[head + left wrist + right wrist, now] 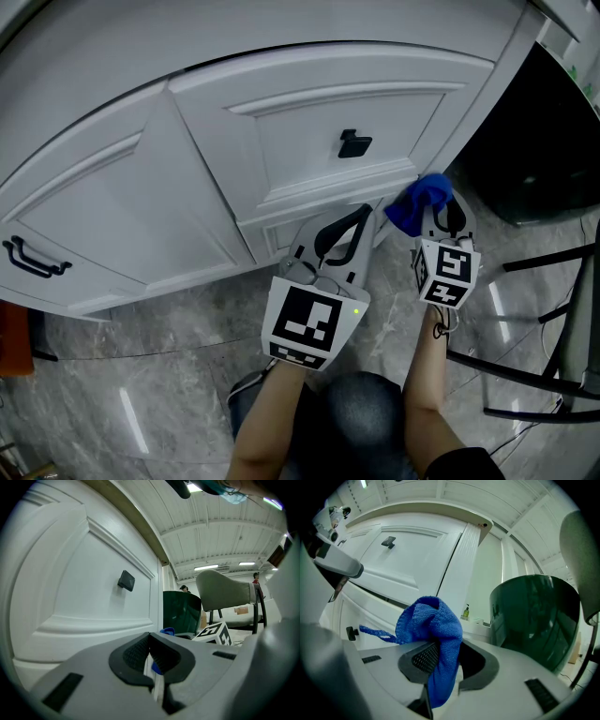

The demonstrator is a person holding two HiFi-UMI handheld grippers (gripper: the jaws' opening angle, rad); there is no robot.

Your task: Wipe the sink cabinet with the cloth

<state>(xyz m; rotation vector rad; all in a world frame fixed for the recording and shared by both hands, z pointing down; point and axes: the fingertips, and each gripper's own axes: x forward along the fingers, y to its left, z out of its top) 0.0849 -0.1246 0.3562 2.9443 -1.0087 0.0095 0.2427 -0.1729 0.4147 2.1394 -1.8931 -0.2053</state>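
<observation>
Blue cloth (432,626) clamped in right gripper (440,660) jaws, near sink cabinet (309,131), left gripper (150,657) jaws closed, empty

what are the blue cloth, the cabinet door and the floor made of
Blue looped cloth: looks like microfibre terry, fuzzy knit texture. White panelled cabinet door: probably painted wood or MDF, smooth satin sheen, routed mouldings. Grey veined floor: polished marble-look tile or stone, reflects bright light streaks.
</observation>
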